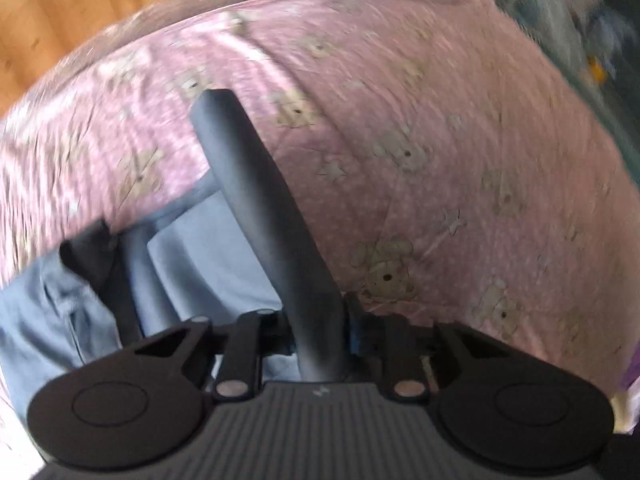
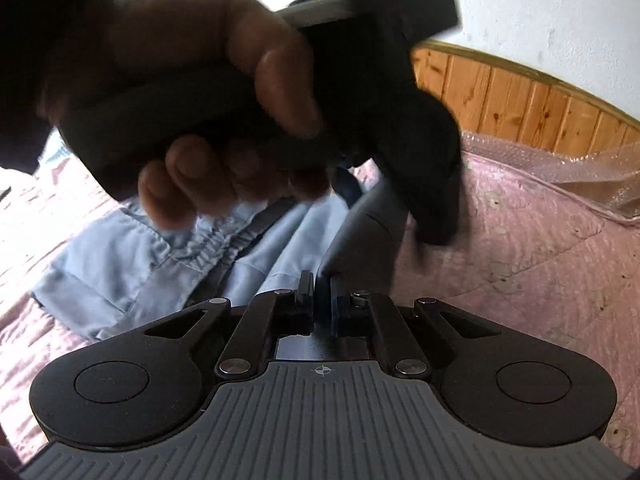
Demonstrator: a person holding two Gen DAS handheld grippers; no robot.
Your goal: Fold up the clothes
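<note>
My right claw (image 2: 318,296) pinches a dark-grey strip of the pale-blue cotton garment (image 2: 132,272), which sprawls left of me on the pink printed bedsheet (image 2: 520,264). My left claw (image 1: 316,320) grips the same strip, running away forward.

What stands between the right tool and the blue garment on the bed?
Nothing visible. The right tool is already shut on a grey-blue fold of the blue garment. The hand with the other tool is above the cloth, not between them.

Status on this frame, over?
Left hand-held gripper shut on blue garment. Right hand-held gripper shut on it too. Garment bunched on pink bedsheet.
</note>
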